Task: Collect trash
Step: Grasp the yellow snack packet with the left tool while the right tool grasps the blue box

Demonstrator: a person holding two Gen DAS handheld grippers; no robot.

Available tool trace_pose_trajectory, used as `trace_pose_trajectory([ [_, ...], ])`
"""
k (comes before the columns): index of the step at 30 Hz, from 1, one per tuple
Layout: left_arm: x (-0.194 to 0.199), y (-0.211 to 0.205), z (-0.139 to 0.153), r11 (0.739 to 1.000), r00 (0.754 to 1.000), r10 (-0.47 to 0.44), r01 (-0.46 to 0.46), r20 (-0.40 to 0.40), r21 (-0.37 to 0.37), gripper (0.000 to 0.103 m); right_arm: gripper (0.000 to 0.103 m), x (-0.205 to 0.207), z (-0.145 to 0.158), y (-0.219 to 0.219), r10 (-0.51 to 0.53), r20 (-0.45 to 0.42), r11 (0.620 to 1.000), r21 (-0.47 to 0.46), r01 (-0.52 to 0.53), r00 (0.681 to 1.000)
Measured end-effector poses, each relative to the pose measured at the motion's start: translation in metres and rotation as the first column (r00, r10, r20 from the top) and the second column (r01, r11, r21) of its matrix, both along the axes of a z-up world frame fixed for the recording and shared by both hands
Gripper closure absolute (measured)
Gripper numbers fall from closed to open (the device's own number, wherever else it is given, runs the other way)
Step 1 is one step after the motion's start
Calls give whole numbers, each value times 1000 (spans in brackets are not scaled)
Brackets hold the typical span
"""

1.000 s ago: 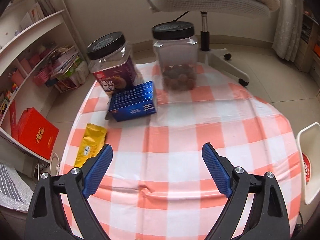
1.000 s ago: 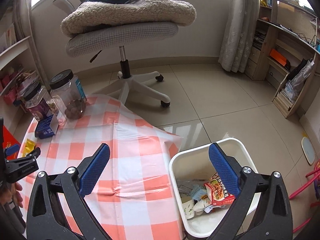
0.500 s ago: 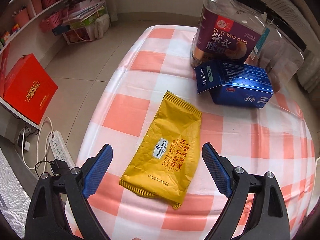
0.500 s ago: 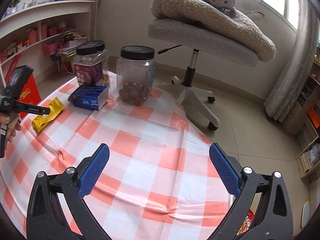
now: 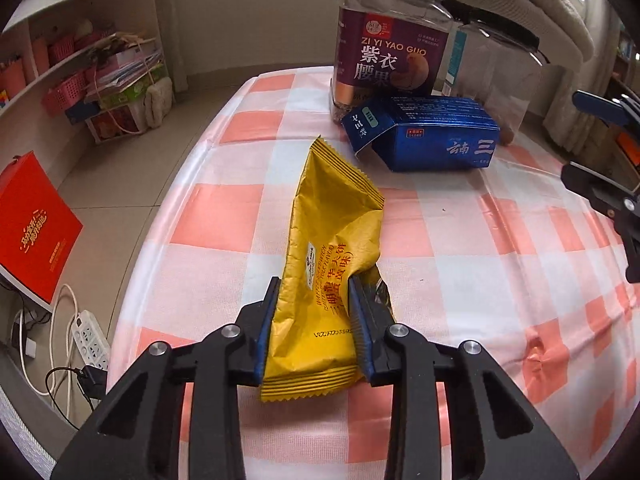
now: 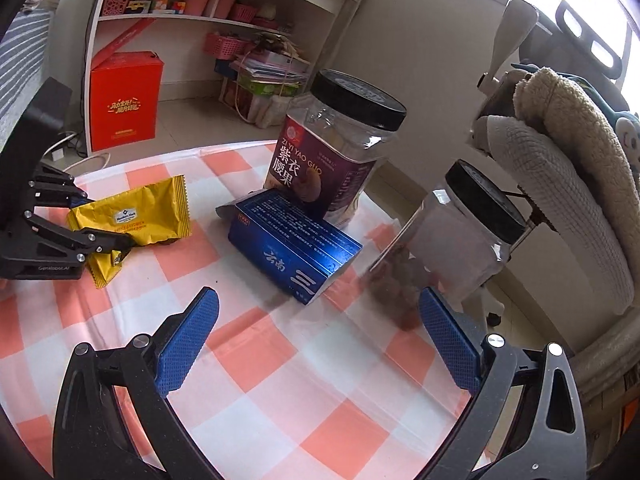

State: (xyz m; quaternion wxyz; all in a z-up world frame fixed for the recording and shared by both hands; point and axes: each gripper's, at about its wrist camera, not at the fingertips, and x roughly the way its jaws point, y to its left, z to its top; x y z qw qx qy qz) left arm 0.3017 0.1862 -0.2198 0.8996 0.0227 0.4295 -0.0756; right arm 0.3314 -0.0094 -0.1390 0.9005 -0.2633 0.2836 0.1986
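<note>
A yellow snack wrapper [image 5: 332, 232] lies on the pink-and-white checked tablecloth [image 5: 460, 280]. My left gripper [image 5: 314, 292] is shut on its near end, the blue pads pinching it from both sides. The wrapper [image 6: 136, 216] and the left gripper [image 6: 86, 220] also show at the left of the right wrist view. My right gripper [image 6: 316, 316] is open and empty, hovering above the cloth in front of a blue carton [image 6: 296, 246]. The blue carton [image 5: 424, 140] has an open flap and lies just beyond the wrapper.
A purple-labelled jar [image 5: 390, 40] and a clear jar [image 6: 452, 240] with brown nuts stand behind the carton. An office chair with a fleece blanket [image 6: 576, 152] is to the right. A red box [image 5: 32, 228], shelves and a power strip [image 5: 90, 340] are off the table's left edge.
My left gripper has closed on the yellow wrapper, which was lying flat between open fingers before. My right gripper has swung left toward the blue carton and jars.
</note>
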Motion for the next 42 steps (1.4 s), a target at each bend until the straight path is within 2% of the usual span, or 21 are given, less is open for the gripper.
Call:
trace_pose_trajectory([
  [1,-2,3,2,1000,1000,5,-5,4,-22,73,7,6,-2,1,8,-3,1000,16,-8,1000],
  [2,-4,7,2,999,1000,12,-12,8,-49,79,7,11,-4,2,20,2,999,30,-20,1000],
  [6,1,20,3,989,1000,18,-20,-14,-148,80,7,24,-12,14,91,54,996,3,-92,994],
  [11,-2,13,3,994,1000,16,-17,-6,-108,80,7,41,-23,37,188,131,976,-138,-170,973],
  [14,-1,15,3,993,1000,16,-17,-10,-118,80,7,55,-28,48,248,123,953,-208,-219,961],
  [16,0,18,2,990,1000,16,-17,-14,-141,80,7,69,-31,53,259,82,946,-222,-236,962],
  [19,1,22,1,986,1000,15,-18,-17,-164,79,7,89,-35,54,247,-75,955,-153,-255,966],
  [22,0,23,1,985,1000,16,-18,-17,-171,77,6,87,-41,49,259,-190,960,-53,-274,947],
  [24,0,24,1,984,1000,16,-19,-17,-179,77,6,74,-37,46,301,-234,952,27,-304,924],
  [26,0,26,1,981,1000,18,-21,-19,-195,77,9,57,-32,44,365,-291,931,111,-348,884],
  [27,0,27,1,979,1000,19,-23,-19,-203,77,9,49,-30,44,378,-304,926,124,-357,874],
  [30,-1,28,1,978,999,27,-31,-19,-206,78,8,32,-26,44,362,-262,932,89,-351,895],
  [33,-4,24,1,983,999,36,-39,-20,-179,79,7,36,-24,46,321,-245,947,61,-316,915],
  [37,-8,19,3,988,999,48,-50,-23,-145,80,7,52,-19,51,301,-284,953,110,-281,910],
  [41,-18,23,3,986,998,63,-66,-26,-156,81,7,63,-35,68,276,-358,961,122,-248,892],
  [42,-21,23,3,986,997,67,-70,-24,-152,82,12,64,-41,69,252,-370,968,109,-228,894],
])
